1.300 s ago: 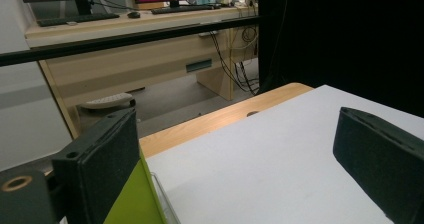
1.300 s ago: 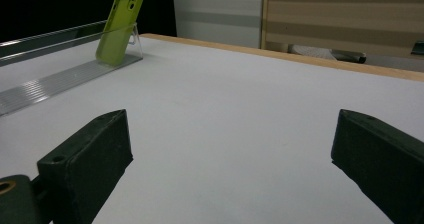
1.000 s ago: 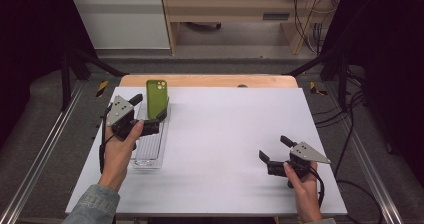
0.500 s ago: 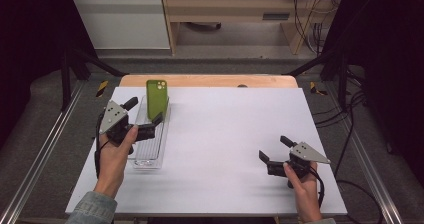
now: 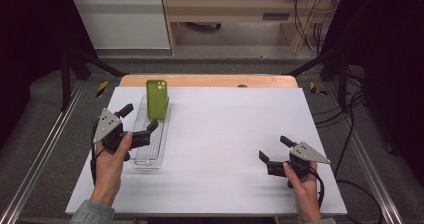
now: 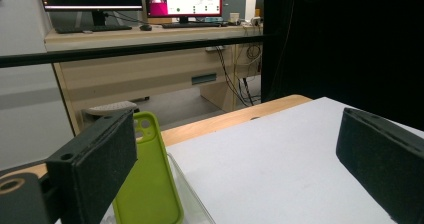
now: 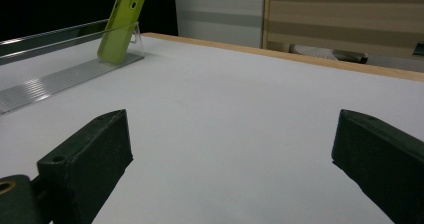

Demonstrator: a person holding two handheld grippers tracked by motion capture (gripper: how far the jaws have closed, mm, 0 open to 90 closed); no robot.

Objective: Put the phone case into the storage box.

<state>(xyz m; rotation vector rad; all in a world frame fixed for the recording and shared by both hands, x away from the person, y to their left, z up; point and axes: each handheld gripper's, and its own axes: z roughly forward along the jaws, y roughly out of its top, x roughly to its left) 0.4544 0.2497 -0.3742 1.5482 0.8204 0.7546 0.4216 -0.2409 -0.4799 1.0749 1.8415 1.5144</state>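
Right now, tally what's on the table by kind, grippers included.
Grippers: 2, left gripper, right gripper, both open
Phone: 1, green, leaning in the tray
Tray: 1, clear
Total: 4

The table (image 5: 235, 149) has a white top with a wooden strip along its far edge. A clear plastic tray (image 5: 148, 149) lies directly on it, toward the left side, running lengthwise from near to far. At the far end of the tray stands a green phone (image 5: 157, 100), leaning back, seemingly against a clear support there. Right of the tray the white surface runs bare.
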